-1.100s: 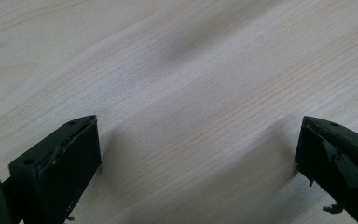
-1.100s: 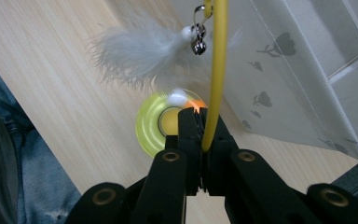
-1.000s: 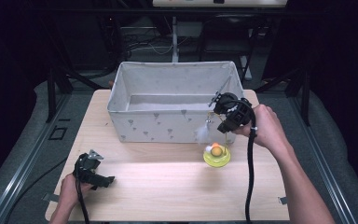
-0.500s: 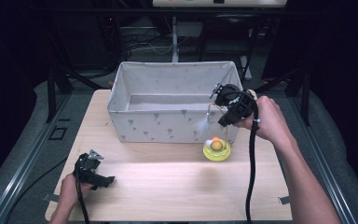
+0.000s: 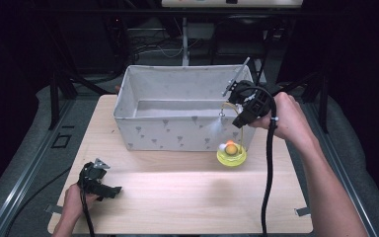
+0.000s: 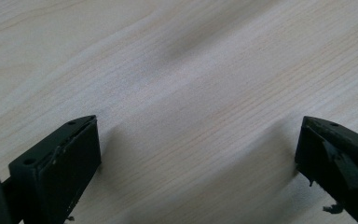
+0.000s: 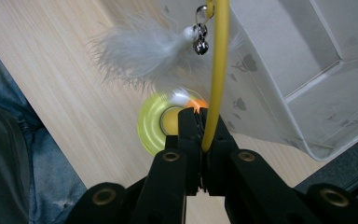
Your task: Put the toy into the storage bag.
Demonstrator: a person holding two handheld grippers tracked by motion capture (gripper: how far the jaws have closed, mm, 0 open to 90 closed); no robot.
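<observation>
A cat toy has a round yellow base (image 5: 231, 157) with an orange ball (image 5: 231, 147) on it. A thin yellow wand (image 7: 218, 70) arches up from it, carrying a white feather (image 7: 140, 53) and a small bell (image 7: 199, 39). My right gripper (image 5: 240, 120) is shut on the wand, just in front of the box's right corner. In the right gripper view the jaws (image 7: 203, 122) pinch the wand, with the base (image 7: 150, 126) beneath. My left gripper (image 5: 109, 189) rests low at the table's near left corner, its jaws (image 6: 198, 154) wide open over bare wood.
A grey fabric box (image 5: 168, 131) with a small print stands open at the back of the wooden table (image 5: 187, 197); its wall (image 7: 279, 84) lies close beside the wand. A black cable hangs from the right gripper. Dark frames and floor surround the table.
My right hand has risen a little and drawn nearer the box's corner, still gripping the wand; the yellow base followed it slightly toward the box. The left gripper has stayed put.
</observation>
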